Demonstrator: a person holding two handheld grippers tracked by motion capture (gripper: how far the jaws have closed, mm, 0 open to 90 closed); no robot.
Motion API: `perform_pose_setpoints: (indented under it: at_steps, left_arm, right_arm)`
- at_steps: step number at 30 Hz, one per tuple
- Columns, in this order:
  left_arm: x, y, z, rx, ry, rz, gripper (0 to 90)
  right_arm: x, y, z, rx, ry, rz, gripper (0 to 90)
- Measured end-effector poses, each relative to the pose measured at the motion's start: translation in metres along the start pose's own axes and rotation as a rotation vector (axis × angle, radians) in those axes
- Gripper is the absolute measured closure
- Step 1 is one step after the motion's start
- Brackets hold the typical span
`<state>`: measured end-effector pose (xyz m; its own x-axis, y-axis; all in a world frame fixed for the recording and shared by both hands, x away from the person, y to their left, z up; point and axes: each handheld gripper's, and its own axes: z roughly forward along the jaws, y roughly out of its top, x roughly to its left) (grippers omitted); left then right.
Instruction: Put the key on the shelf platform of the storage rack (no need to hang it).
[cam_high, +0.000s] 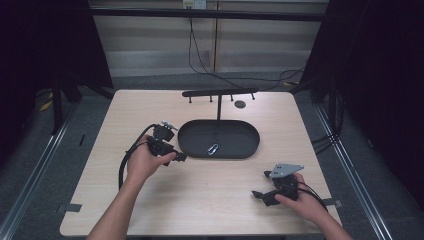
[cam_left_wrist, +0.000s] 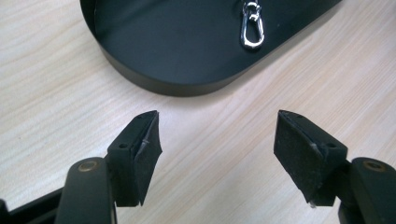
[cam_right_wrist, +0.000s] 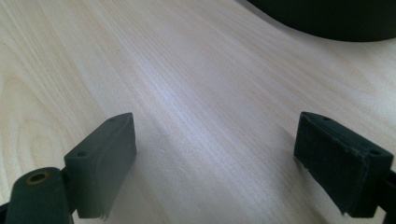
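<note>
High view: a pale wooden bench (cam_high: 200, 200) carries a black oval tray (cam_high: 195, 145) near the middle, toward the far edge. A small silver clip (cam_high: 213, 149) lies inside the tray, close to its near rim. Behind the tray a thin black post rises to a black bar with short pegs (cam_high: 220, 93), and a small dark disc (cam_high: 240, 104) lies just beside it near the far edge.

The left hand (cam_high: 142, 162) holds the left gripper (cam_high: 181, 157) just beside the tray's left end, above the bench. The right hand (cam_high: 302, 200) holds the right gripper (cam_high: 257, 194) near the near right corner of the bench, well apart from the tray, with its grey plate (cam_high: 285, 169) on top.

Left gripper view: both black jaws stand wide apart with nothing between them, bare wood below, the tray's curved wall (cam_left_wrist: 187, 86) ahead and the clip (cam_left_wrist: 252, 29) on its floor.

Right gripper view: the jaws stand wide apart and empty over bare wood, with the tray's edge (cam_right_wrist: 327, 21) at the top right.
</note>
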<state>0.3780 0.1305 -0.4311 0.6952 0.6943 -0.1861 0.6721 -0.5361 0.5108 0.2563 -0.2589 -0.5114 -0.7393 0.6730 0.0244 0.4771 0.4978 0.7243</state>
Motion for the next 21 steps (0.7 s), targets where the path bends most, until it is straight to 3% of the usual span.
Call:
perform_pose_setpoints:
  at_steps: [11,21]
  left_arm:
    - [0.003,-0.017,0.001,-0.004,0.022,0.004,31.0]
    - [0.006,-0.035,0.005,-0.012,0.01,-0.005,30.2]
  right_arm:
    - [0.0,0.0,0.0,0.0,0.0,0.0,12.4]
    - [0.0,0.0,0.0,0.0,0.0,0.0,12.4]
